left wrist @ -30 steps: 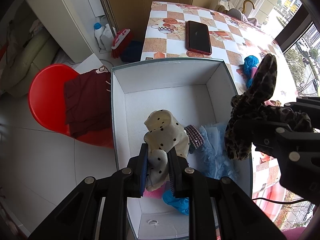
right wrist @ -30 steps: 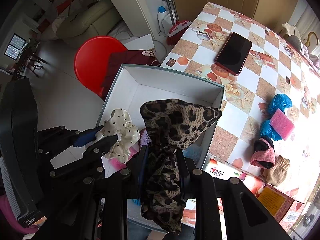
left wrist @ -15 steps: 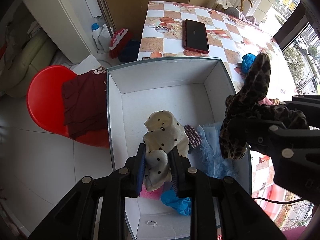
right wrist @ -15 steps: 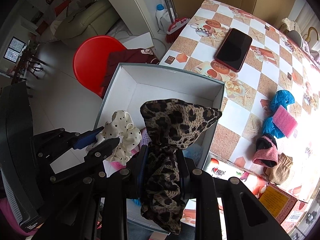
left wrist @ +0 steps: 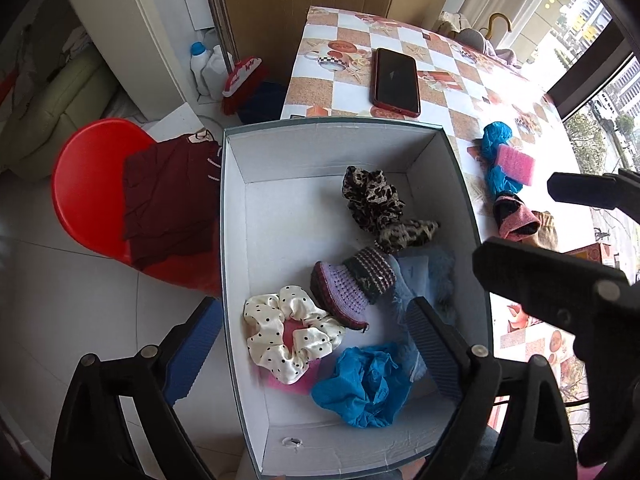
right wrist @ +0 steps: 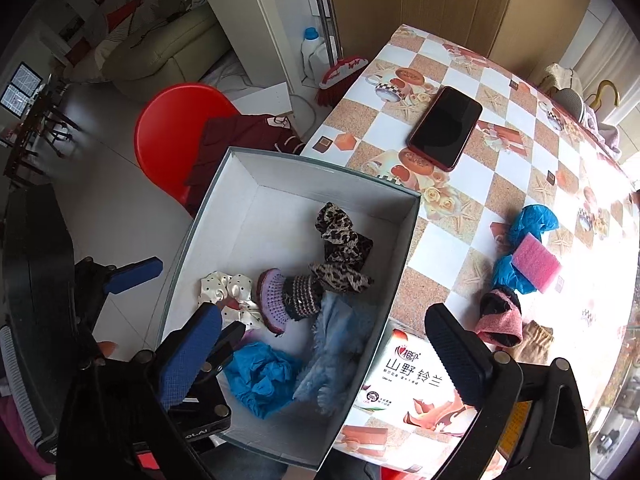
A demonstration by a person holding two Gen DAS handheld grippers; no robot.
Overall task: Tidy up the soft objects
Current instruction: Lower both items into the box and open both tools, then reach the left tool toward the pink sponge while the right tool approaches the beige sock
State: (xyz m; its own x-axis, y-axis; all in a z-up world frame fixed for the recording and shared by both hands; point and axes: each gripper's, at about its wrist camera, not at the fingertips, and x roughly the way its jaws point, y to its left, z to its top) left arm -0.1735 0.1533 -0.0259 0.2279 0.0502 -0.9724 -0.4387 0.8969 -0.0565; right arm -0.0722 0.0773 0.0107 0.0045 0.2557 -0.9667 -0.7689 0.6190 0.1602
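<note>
Both scrunchies released since half a second ago | white cardboard box (left wrist: 240, 240) on checkered counter (right wrist: 460, 248) | leopard scrunchie (left wrist: 372, 204), satin polka-dot scrunchie (left wrist: 290, 334) inside | left claw (left wrist: 316, 350), right claw (right wrist: 324, 354) wide open, empty

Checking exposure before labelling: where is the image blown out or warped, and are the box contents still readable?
Left wrist view: window at right glares white, edges bend from the fisheye, yet the polka-dot scrunchie in the box is sharp. Right wrist view: the tablecloth washes out at right; the leopard scrunchie stays clear.
</note>
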